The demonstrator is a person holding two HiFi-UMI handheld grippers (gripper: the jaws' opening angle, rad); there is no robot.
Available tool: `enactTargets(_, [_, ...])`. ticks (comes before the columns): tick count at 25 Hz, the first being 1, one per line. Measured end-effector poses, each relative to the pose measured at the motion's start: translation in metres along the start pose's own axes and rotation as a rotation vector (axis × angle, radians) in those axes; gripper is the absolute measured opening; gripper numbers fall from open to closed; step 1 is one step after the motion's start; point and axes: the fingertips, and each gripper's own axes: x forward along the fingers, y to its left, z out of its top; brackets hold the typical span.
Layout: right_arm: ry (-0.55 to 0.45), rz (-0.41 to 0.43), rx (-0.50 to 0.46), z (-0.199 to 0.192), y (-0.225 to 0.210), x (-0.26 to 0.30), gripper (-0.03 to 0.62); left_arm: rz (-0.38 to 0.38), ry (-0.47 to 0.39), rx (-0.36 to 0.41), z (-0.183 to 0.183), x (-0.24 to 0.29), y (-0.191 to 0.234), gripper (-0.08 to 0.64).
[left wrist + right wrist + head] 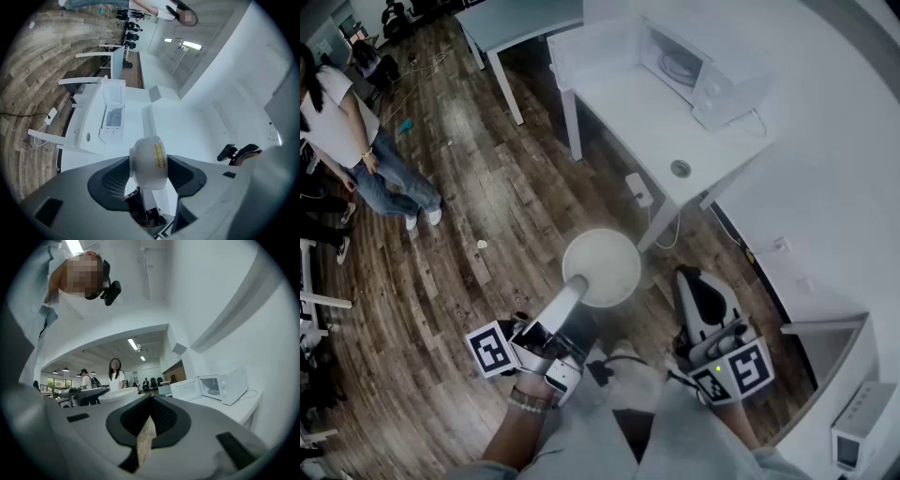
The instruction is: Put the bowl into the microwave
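Wood floor [487, 187] open before table [623, 108] edge; left hand-held gripper [576, 286] clamps bowl [604, 264] rim; right hand-held gripper [692, 279] closed, empty

A person [352, 141] (white top, jeans) stands on the wood floor [487, 234], well apart from the white table [628, 108].

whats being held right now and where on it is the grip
The left gripper holds the white bowl, its jaws clamped on the side of the bowl nearest the person. The right gripper is shut with nothing in it.
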Motion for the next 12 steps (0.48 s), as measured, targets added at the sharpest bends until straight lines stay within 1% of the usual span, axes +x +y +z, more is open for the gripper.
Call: enactTargets(12, [0.011,0.003,0.007,-0.0053,0.0067,0.0014,0.000,-0.001,0.002,-0.009,0.0014,-0.0048,0.0012,0.238])
